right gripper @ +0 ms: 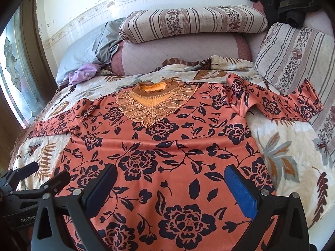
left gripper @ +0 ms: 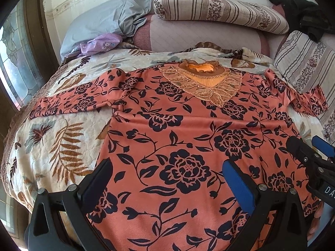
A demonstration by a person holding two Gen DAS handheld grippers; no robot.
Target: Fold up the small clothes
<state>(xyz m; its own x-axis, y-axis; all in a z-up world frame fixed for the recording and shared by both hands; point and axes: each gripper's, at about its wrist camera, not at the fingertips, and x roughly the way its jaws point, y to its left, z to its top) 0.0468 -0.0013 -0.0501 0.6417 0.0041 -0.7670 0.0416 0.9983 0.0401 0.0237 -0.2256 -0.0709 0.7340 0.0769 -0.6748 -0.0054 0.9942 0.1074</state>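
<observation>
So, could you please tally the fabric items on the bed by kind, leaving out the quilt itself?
Orange floral top: 1
Striped floral pillows: 2
Grey pillow: 1
Pink bolster: 1
Purple floral cloth: 1
Dark garment: 1
Total: 7

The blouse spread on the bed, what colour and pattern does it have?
The blouse is salmon-orange with dark navy flowers and leaves; the right wrist view shows it best.

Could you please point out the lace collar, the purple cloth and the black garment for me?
lace collar (right gripper: 146,110): right wrist view, on its lower lace leaves.
purple cloth (left gripper: 100,44): left wrist view, on its middle.
black garment (right gripper: 286,2): right wrist view, on its middle.
</observation>
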